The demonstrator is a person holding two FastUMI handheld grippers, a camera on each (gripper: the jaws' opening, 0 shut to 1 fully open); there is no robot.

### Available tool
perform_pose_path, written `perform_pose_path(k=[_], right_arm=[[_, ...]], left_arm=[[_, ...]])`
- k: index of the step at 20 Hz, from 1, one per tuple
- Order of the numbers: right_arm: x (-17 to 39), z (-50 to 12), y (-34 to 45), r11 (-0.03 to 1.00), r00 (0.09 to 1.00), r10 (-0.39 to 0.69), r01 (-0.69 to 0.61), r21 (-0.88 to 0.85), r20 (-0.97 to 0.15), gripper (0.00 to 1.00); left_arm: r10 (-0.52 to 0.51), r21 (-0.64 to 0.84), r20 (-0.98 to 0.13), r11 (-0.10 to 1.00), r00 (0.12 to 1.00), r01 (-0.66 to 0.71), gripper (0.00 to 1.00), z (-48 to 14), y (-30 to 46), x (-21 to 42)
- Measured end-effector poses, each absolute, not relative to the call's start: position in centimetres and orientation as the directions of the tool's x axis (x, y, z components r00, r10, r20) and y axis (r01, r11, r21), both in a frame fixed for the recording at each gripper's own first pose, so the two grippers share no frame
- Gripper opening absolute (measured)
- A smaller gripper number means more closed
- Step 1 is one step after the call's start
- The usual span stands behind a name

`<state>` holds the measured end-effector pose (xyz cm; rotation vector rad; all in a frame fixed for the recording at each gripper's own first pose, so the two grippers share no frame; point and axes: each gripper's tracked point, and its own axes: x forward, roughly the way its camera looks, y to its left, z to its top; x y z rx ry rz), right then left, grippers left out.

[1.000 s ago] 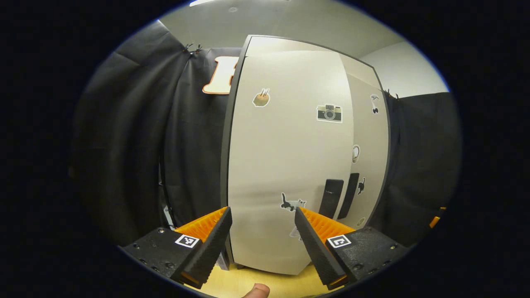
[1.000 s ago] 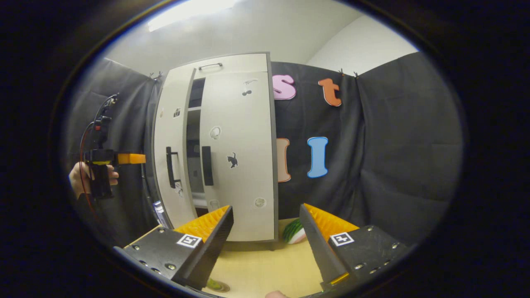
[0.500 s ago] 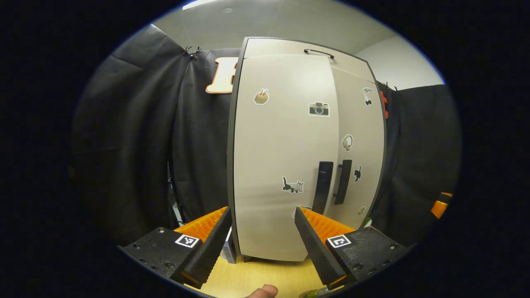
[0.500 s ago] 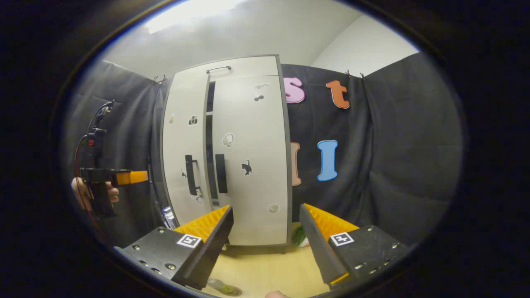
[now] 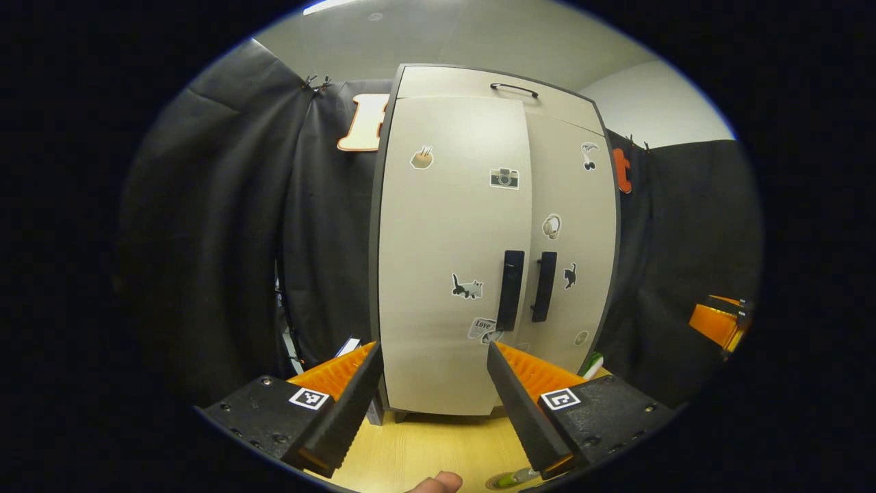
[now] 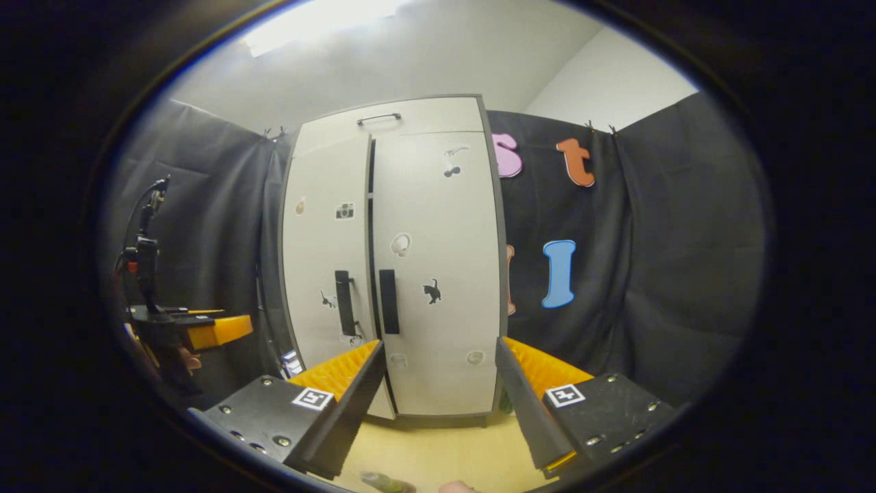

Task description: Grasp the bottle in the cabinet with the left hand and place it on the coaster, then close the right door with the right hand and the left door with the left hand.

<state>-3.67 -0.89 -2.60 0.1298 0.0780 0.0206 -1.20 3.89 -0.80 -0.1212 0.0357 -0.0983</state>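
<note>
since a second ago the left door has swung in from well ajar to nearly flush with the right door; the right gripper view shows a thin dark slit between the two. the cabinet looks smaller in both views than before. the left gripper has its fingers spread wide with nothing between them, well apart from the door face, bare wooden tabletop in between. the right gripper is likewise spread and holding nothing, with free table before the cabinet's foot. the bottle lies at the lower rim by the left gripper, on a round coaster, barely visible.
</note>
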Motion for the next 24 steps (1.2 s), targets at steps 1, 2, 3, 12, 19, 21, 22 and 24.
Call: perform_pose_path(k=[1,2,3,12,19,21,22,24], right_arm=[[-3.6,-2.4,-0.9,0.992,0.997,0.024,-0.015,0.126,-0.071,0.97],[-3.4,-2.4,-0.7,0.992,0.997,0.023,-0.014,0.124,-0.068,0.97],[-3.3,-2.4,-0.6,0.992,0.998,0.023,-0.015,0.123,-0.066,0.97],[-2.1,-3.0,-1.0,0.998,0.999,0.0,0.004,0.067,-0.051,0.97],[-1.6,-3.5,-0.6,0.999,0.999,-0.004,0.006,0.05,-0.033,0.97],[-1.3,-3.7,-0.7,0.998,0.999,-0.021,0.023,0.051,-0.036,0.97],[-1.1,-3.6,-0.6,0.998,0.999,-0.025,0.027,0.052,-0.036,0.97],[-0.7,-3.4,-0.5,0.997,0.999,-0.037,0.039,0.06,-0.035,0.97]], left_arm=[[-0.096,-0.123,-0.027,0.988,0.995,0.092,0.96,-0.8,3.9,-1.4],[-0.092,-0.121,-0.024,0.989,0.995,0.088,0.93,-0.7,3.9,-1.5],[-0.089,-0.118,-0.022,0.989,0.996,0.086,0.93,-0.8,3.9,-1.8],[-0.053,-0.084,-0.02,0.995,0.998,0.051,0.97,-1.6,3.3,-1.9],[-0.039,-0.074,0.017,0.996,0.999,0.04,0.96,-0.7,3.0,-1.5],[-0.053,-0.092,0.034,0.994,0.998,0.056,0.97,-0.1,2.8,-1.3],[-0.053,-0.093,0.037,0.994,0.998,0.056,0.97,0.0,2.9,-1.1],[-0.065,-0.084,0.048,0.994,0.997,0.069,0.96,0.3,2.9,-0.8]])
